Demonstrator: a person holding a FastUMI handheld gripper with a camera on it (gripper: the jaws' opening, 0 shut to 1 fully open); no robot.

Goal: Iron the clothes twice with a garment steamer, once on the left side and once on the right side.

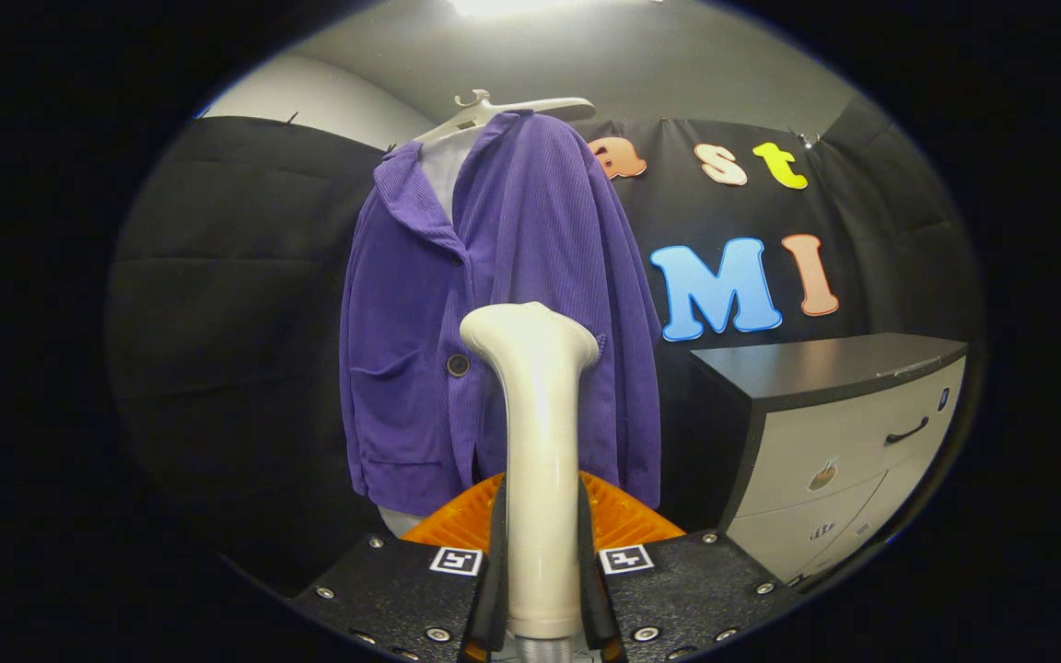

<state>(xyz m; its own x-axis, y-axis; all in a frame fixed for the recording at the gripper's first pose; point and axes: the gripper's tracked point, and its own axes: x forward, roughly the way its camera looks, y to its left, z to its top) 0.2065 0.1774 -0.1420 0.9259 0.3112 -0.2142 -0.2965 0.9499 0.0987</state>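
A purple ribbed jacket [530, 304] hangs on a white hanger [494, 112] in front of the black booth wall, with dark buttons down its front. My gripper [540, 562] is shut on the handle of a cream white garment steamer [535, 433]. The steamer stands upright between the fingers, its head [530, 333] pointing at the jacket around button height. How far the head is from the cloth I cannot tell. Behind the steamer the jacket's lower middle is hidden.
To the right of the jacket stands a cabinet [848, 433] with a black top and pale drawers with dark handles. An orange ribbed object [623, 517] lies just beyond the fingers, below the jacket's hem. Black cloth covers the wall to the left.
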